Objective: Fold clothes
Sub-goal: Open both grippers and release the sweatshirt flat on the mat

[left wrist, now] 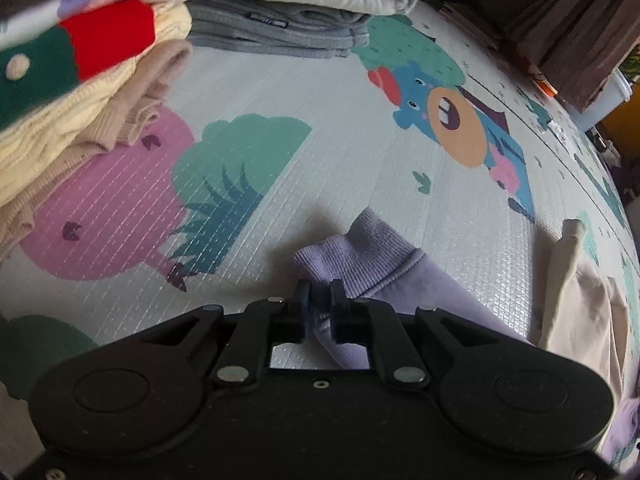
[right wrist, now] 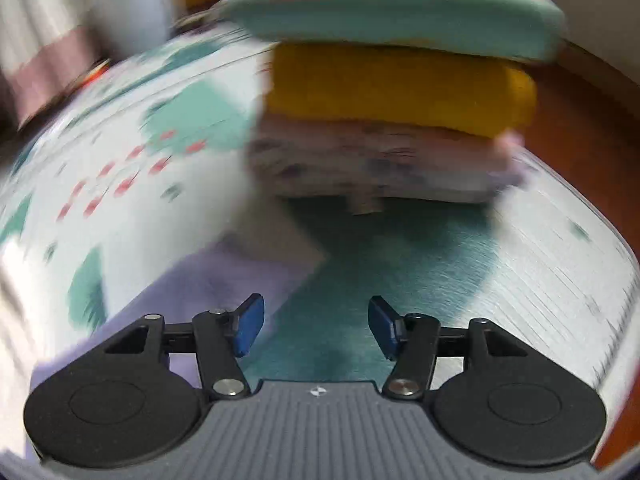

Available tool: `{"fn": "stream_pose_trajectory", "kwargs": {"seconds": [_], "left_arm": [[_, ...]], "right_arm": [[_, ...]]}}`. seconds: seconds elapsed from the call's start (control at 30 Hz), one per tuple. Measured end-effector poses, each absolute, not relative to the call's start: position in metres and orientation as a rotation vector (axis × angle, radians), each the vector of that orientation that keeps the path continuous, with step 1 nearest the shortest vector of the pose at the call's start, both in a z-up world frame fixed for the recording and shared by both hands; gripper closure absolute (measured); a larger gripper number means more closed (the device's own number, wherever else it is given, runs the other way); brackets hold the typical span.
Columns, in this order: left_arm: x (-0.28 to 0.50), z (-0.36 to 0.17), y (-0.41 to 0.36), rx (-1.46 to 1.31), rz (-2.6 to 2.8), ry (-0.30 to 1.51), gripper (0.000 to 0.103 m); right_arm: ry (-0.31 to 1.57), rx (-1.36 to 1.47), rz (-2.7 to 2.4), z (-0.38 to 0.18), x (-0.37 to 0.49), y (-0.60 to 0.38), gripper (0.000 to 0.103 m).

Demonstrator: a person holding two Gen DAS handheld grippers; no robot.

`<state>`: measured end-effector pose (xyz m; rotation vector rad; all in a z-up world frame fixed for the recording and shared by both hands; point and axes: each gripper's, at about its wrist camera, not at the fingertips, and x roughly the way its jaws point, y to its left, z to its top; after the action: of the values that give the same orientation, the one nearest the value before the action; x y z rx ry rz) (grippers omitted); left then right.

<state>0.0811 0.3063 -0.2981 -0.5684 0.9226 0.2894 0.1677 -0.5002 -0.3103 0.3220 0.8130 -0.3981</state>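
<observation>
A lilac sweatshirt [left wrist: 384,260] lies on the printed play mat [left wrist: 304,92], its ribbed cuff end pointing up the picture. My left gripper [left wrist: 320,300] is shut on the lilac cloth, which runs between the black fingers. In the blurred right wrist view the same lilac garment [right wrist: 208,280] spreads at lower left. My right gripper [right wrist: 316,322] stands open above the mat, nothing between its blue pads [right wrist: 250,322]; the lilac cloth lies just left of the left pad.
A stack of folded knitwear [left wrist: 80,92] in cream, tan, red and green sits at left, grey and white folded piles [left wrist: 280,28] behind. A beige garment [left wrist: 576,304] lies at right. In the right wrist view a folded stack [right wrist: 396,120] with yellow and teal layers stands ahead.
</observation>
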Motion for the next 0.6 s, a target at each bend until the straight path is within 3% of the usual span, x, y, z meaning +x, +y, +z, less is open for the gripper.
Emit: {"fn": "stream_pose_trajectory", "kwargs": {"seconds": [0.2, 0.3, 0.4, 0.6], "left_arm": [[0.078, -0.296, 0.309, -0.565, 0.264, 0.904, 0.092], [0.081, -0.292, 0.306, -0.532, 0.271, 0.895, 0.08], [0.083, -0.283, 0.301, -0.426, 0.31, 0.89, 0.076], [0.082, -0.257, 0.273, -0.121, 0.32, 0.817, 0.063]], "right_arm": [[0.77, 0.021, -0.083, -0.298, 0.175, -0.444, 0.045], [0.797, -0.101, 0.05, -0.309, 0.189, -0.411, 0.045], [0.889, -0.11, 0.066, -0.329, 0.216, -0.405, 0.046], [0.82, -0.136, 0.046, -0.313, 0.225, -0.399, 0.048]]}}
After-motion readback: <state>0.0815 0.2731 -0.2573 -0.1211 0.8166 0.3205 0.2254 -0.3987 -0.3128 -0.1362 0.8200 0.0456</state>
